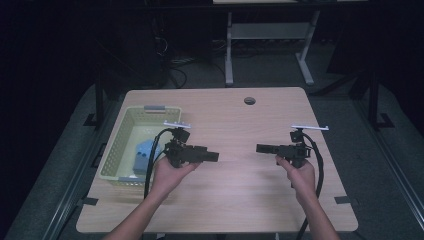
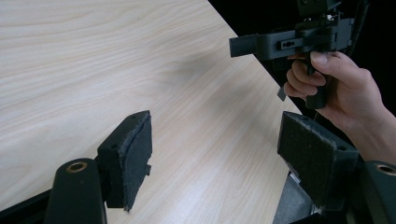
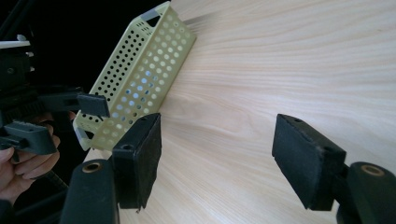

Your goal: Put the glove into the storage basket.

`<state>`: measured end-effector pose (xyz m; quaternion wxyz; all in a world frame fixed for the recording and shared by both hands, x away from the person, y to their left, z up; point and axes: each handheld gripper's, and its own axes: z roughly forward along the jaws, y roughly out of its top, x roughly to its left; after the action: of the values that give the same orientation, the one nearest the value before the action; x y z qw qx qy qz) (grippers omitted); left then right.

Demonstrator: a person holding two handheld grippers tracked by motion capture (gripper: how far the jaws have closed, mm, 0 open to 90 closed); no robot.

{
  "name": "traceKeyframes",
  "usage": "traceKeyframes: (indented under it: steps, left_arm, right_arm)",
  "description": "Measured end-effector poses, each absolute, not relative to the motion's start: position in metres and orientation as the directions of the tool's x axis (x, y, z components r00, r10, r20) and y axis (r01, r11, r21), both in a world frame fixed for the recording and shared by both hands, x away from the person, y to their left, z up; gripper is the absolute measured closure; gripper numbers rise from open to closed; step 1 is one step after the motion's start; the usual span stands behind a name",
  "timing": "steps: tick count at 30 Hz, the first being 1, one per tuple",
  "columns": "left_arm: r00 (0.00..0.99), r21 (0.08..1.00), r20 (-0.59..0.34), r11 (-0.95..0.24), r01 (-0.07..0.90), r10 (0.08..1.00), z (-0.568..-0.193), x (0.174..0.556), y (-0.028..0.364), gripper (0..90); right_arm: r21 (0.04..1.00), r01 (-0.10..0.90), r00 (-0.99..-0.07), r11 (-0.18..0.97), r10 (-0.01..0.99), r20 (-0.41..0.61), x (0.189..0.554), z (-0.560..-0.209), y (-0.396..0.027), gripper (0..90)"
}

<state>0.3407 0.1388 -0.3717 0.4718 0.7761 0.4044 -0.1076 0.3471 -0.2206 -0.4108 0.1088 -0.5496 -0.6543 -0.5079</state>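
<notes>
In the high view, a basket [image 1: 122, 131] is sitting on the table [image 1: 240, 200] at centre left, holding what may be a folded cloth [image 1: 142, 156]. The left gripper [image 1: 212, 156] is hovering just right of it, facing the right gripper [image 1: 262, 148].

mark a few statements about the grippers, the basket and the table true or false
1. Both grippers are open with nothing between their jaws. True: the left gripper and the right gripper have only bare table between their pads.
2. The basket sits on the right side of the table. False: in the high view it stands near the table's left edge, beside the left gripper.
3. The basket holds a blue object. True.
4. The left gripper is reaching into the basket. False: it is held over the table, pointing toward the right gripper.
5. The basket's walls are solid. False: they are perforated with rows of holes.
</notes>
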Motion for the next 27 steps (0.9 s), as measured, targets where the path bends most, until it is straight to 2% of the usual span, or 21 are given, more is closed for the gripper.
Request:
traceKeyframes:
  steps: [27]
  left_arm:
    - [0.684, 0.652, -0.544, -0.268, 0.709, 0.486, -0.408, 0.315, 0.100, 25.8]
  right_arm:
    - [0.507, 0.850, -0.319, -0.145, 0.624, 0.713, 0.321, -0.442, -0.259, 30.4]
